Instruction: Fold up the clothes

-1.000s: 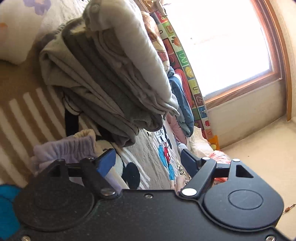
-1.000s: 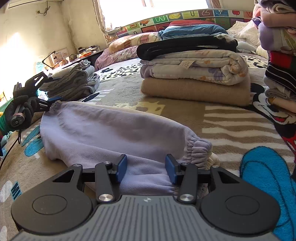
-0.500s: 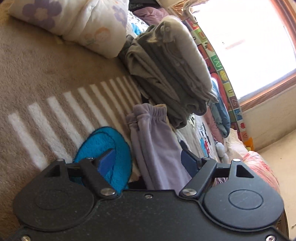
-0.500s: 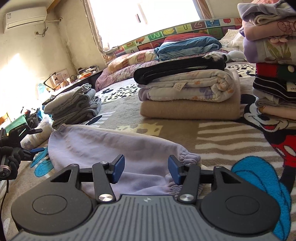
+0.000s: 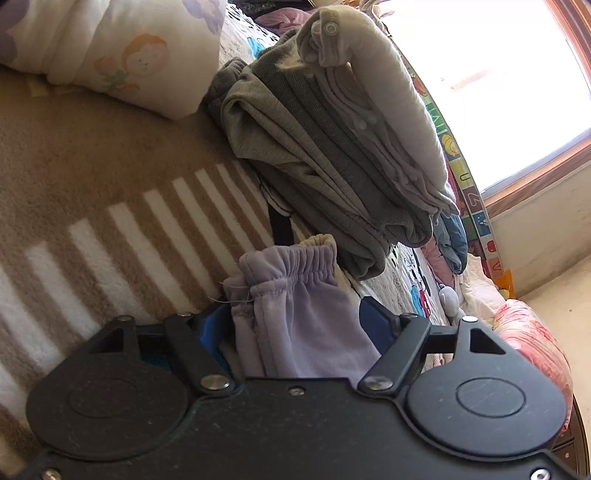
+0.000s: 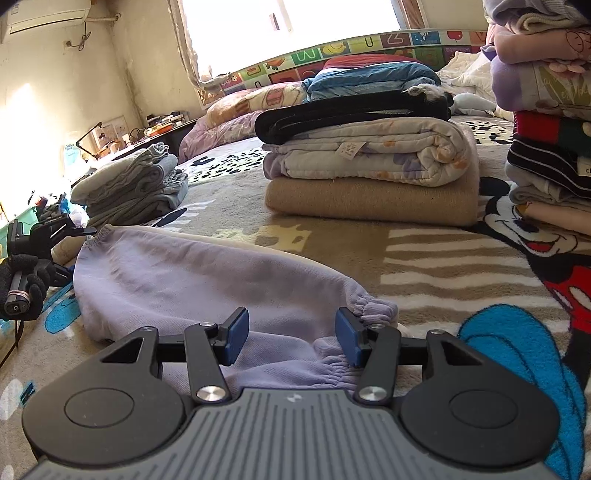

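A lavender pair of trousers (image 6: 192, 273) lies folded lengthwise across the cartoon-print blanket (image 6: 443, 258). My right gripper (image 6: 291, 334) hovers low over its near end, jaws apart, with the gathered elastic hem (image 6: 373, 308) beside the right pad. Nothing is pinched. In the left wrist view the other elastic end (image 5: 291, 258) pokes up between the blue pads of my left gripper (image 5: 295, 321), which stands open around the cloth. From the right wrist view, that left gripper (image 6: 55, 229) sits at the garment's far left end, held by a black-gloved hand (image 6: 26, 284).
A stack of folded grey clothes (image 5: 332, 147) stands just beyond the left gripper. A folded quilt on a tan blanket (image 6: 369, 173) lies ahead of the right gripper, and a tall pile of folded clothes (image 6: 546, 147) rises at the right. A bright window (image 6: 295, 26) is behind.
The left gripper swung down from facing the grey stack to straddle the lavender elastic end. The right gripper's jaws widened a little over the near hem.
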A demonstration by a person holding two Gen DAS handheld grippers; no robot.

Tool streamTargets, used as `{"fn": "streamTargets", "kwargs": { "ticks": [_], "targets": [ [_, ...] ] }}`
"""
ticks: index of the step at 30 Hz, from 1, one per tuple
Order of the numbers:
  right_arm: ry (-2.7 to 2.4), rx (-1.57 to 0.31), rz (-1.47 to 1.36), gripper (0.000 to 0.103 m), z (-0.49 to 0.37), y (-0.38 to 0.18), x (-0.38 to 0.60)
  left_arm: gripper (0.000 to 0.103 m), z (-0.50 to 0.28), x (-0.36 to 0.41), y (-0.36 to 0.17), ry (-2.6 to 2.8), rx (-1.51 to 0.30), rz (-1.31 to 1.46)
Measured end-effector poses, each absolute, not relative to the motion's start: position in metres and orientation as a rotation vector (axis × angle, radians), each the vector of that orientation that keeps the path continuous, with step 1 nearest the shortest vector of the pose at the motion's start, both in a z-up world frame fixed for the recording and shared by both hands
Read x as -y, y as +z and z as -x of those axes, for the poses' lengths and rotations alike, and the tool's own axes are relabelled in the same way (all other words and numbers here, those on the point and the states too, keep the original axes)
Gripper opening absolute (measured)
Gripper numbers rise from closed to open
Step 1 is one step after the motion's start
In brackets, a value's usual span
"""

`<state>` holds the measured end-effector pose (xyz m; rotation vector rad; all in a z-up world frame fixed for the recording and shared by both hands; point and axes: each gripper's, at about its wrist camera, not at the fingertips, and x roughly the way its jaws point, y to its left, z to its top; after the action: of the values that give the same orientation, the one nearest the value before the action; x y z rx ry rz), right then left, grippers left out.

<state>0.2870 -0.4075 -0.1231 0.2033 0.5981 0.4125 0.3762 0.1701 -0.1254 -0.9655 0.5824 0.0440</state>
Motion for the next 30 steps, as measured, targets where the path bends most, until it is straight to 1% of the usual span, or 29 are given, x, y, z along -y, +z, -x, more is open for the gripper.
{"fn": "streamTargets", "kwargs": {
  "ticks": [2, 4, 6, 8, 9, 10, 13, 18, 23, 30],
  "targets": [
    [0.412, -0.598, -0.199, 0.052, -0.287, -0.124, 0.407, 0.072, -0.380, -0.169, -0.125, 0.042, -0.580, 0.955],
    [0.410, -0.597, -0.195, 0.052, -0.288, -0.124, 0.406, 0.071, -0.382, -0.167, -0.123, 0.043, -0.584, 0.940],
    [0.409, -0.596, -0.190, 0.052, -0.287, -0.124, 0.405, 0.057, -0.384, -0.166, -0.123, 0.048, -0.594, 0.934],
    [0.409, -0.595, -0.191, 0.053, -0.287, -0.124, 0.405, 0.028, -0.385, -0.169, -0.125, 0.057, -0.609, 0.957],
    [0.409, -0.594, -0.192, 0.053, -0.287, -0.124, 0.406, 0.019, -0.385, -0.170, -0.125, 0.062, -0.615, 0.963],
    [0.410, -0.593, -0.194, 0.053, -0.287, -0.124, 0.406, 0.016, -0.385, -0.168, -0.121, 0.063, -0.616, 0.955],
    [0.413, -0.591, -0.204, 0.052, -0.287, -0.123, 0.407, 0.014, -0.380, -0.160, -0.105, 0.052, -0.600, 0.925],
    [0.440, -0.564, -0.302, 0.052, -0.286, -0.120, 0.419, 0.013, -0.362, -0.126, -0.058, 0.010, -0.533, 0.835],
    [0.481, -0.496, -0.460, 0.052, -0.278, -0.112, 0.442, 0.013, -0.344, -0.073, -0.012, -0.055, -0.474, 0.710],
    [0.493, -0.431, -0.523, 0.053, -0.259, -0.103, 0.467, 0.013, -0.324, 0.019, 0.028, -0.134, -0.406, 0.507]
  ]
}}
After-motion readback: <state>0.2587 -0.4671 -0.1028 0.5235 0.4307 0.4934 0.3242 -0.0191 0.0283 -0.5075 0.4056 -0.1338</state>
